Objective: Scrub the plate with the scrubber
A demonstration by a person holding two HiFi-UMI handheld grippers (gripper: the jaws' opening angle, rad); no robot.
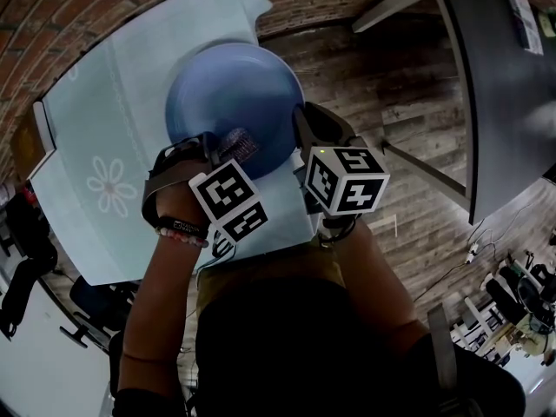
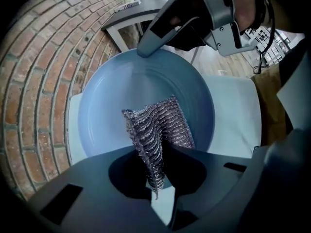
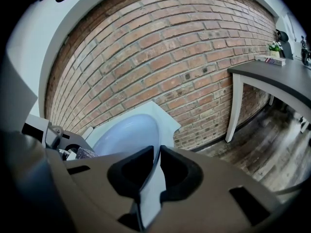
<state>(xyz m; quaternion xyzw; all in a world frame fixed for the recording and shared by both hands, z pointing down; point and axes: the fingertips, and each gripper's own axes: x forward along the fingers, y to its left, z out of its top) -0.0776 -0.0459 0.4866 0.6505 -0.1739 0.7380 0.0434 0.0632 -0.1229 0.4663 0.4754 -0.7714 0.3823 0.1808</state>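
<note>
Nearest, the left gripper [image 2: 156, 171] has its jaws closed tight on the lower edge of a silvery-purple woven mesh scrubber [image 2: 158, 130], whose free part seems to rest against the hollow of the round glossy blue plate [image 2: 112, 96]. Held by so little, the scrubber could pull out under hard rubbing. Beyond, the right gripper [image 3: 156, 166] pinches only the plate's rim, so sideways pressure may lever it loose onto the pale blue tablecloth [image 1: 113, 102]. The plate looks smooth and unmarked.
</note>
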